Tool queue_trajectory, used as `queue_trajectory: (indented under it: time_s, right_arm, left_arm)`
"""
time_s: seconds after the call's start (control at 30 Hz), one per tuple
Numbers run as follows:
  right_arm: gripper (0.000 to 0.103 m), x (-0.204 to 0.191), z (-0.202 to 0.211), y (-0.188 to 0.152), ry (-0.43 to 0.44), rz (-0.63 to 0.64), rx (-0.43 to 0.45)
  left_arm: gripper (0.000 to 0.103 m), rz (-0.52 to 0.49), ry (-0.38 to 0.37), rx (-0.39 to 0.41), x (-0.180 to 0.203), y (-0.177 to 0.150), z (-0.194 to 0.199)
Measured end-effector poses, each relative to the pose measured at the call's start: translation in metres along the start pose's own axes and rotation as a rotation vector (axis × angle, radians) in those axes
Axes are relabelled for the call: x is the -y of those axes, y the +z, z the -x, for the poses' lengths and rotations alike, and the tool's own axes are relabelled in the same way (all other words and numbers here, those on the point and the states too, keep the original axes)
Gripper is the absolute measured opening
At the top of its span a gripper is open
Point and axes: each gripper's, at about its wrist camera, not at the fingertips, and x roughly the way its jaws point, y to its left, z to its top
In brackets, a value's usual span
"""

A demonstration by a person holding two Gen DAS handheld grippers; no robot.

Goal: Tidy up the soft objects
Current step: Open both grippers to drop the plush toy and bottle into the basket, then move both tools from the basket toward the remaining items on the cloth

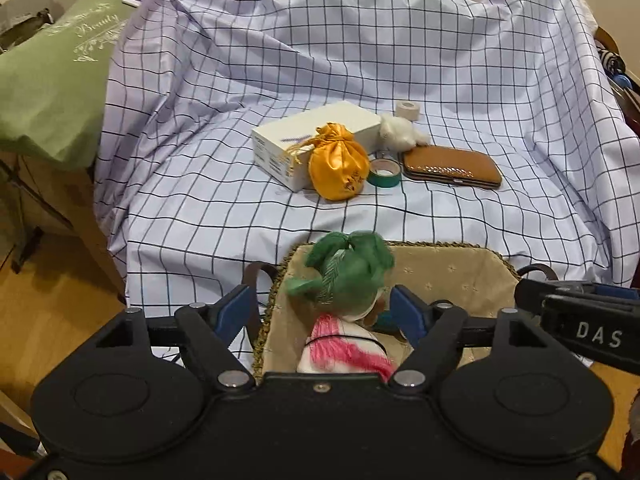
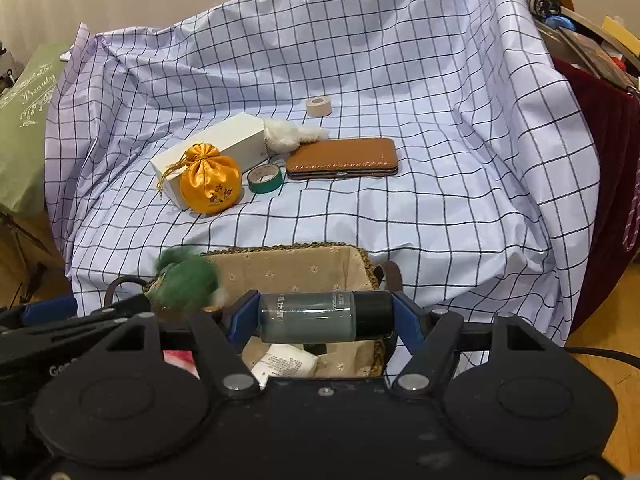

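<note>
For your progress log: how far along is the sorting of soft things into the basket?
Done: the green-haired doll sits in the basket, between the left gripper's parted jaws. In hand: the right gripper holds a bottle over the basket. Left: the orange pouch and white plush remain on the cloth.

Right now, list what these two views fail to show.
- Basket floor: right wrist view, hidden behind the bottle and the right gripper.
- Doll lower body: left wrist view, hidden by the left gripper frame.
- Doll: right wrist view, blurred.
- Bottle label: too small to read.
</note>
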Motion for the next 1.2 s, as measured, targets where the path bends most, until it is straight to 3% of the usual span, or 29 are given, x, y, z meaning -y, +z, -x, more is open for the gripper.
queue_trajectory:
  time_s: [0.37, 1.2]
  right_arm:
    - [0.07, -0.006, -0.004, -0.002, 0.014, 0.031, -0.019]
    - [0.074, -0.001, 0.011, -0.011, 0.019, 0.03, 0.033]
  left_arm:
    - [0.077, -0.022, 0.052, 0.03, 0.003, 0.0, 0.007]
    - [0.084, -0.027, 0.048, -0.004, -0.004, -0.008, 0.003]
